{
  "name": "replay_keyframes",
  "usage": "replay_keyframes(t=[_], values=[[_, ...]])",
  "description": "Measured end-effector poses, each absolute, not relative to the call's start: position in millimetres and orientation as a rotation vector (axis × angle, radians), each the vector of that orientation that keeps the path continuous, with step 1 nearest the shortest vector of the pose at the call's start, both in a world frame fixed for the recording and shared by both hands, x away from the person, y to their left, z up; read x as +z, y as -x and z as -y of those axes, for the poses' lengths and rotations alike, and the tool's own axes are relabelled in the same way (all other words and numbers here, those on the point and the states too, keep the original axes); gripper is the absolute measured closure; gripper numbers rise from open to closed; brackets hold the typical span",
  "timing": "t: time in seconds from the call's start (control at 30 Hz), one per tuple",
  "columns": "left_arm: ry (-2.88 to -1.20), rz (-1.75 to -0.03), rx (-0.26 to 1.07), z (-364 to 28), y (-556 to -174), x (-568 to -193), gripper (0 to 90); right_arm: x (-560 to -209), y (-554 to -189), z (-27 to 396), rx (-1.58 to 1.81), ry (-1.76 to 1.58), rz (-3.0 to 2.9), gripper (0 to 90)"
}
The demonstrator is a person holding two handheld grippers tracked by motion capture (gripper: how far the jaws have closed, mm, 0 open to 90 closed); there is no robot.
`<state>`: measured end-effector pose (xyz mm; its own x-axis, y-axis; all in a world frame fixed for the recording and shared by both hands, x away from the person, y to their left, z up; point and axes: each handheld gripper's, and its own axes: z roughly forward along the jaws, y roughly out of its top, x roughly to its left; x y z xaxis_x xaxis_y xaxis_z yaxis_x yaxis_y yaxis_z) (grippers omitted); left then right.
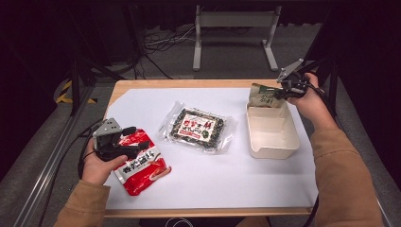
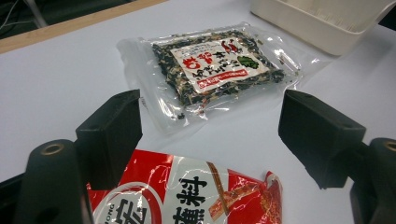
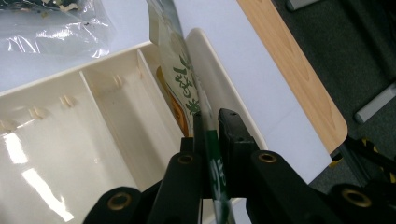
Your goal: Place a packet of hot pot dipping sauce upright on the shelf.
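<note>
1. My right gripper (image 1: 280, 92) is up at the far end of the cream tray (image 1: 283, 150), jaws pinched on the edge of the green-and-tan packet (image 1: 263, 96).
2. In the right gripper view the packet (image 3: 184, 84) runs edge-on straight away from the jaws, its long axis in line with them, and its far end dips into the tray (image 3: 98, 135) just inside the wall beside the jaws.
3. There's a thin gap on one side of the packet at the pads, so the pinch looks light; I can't tell how firm it is.
4. From the high view the packet stands tilted over the tray's far end, its top leaning away from my right gripper.
5. My left gripper (image 1: 124, 142) hangs with jaws wide apart and nothing between the pads, hovering over the upper end of the red noodle packet (image 1: 141, 163).
6. Ahead of those open jaws lies the clear seaweed bag (image 2: 212, 70), flat on the white sheet (image 2: 60, 79), apart from the red packet (image 2: 187, 196).
</note>
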<state>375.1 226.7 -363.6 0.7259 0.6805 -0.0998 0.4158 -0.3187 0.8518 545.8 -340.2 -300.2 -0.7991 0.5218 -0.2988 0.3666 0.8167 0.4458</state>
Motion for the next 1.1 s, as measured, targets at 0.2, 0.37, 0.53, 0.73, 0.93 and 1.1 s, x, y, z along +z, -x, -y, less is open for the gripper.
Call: replay_keyframes(t=[0.2,0.37,0.53,0.73,0.93,1.1], values=[[-1.967,-0.831,0.348,-226,-377,-364,21.8,-302,-544,346,0.514,-0.728,-2.565,77.7],[-1.961,-0.837,0.340,-224,-377,-364,21.8,-298,-540,348,0.551,-0.736,-2.511,65.8],[-1.966,-0.822,0.344,-223,-379,-363,21.5,-291,-534,350,0.581,-0.736,-2.449,56.8],[-1.959,-0.848,0.365,-224,-381,-364,19.6,-283,-526,350,0.605,-0.749,-2.386,52.7],[-1.969,-0.848,0.374,-224,-383,-363,18.9,-269,-515,350,0.653,-0.735,-2.312,50.6],[-1.975,-0.859,0.368,-223,-384,-363,18.9,-257,-503,343,0.686,-0.694,-2.253,48.0]])
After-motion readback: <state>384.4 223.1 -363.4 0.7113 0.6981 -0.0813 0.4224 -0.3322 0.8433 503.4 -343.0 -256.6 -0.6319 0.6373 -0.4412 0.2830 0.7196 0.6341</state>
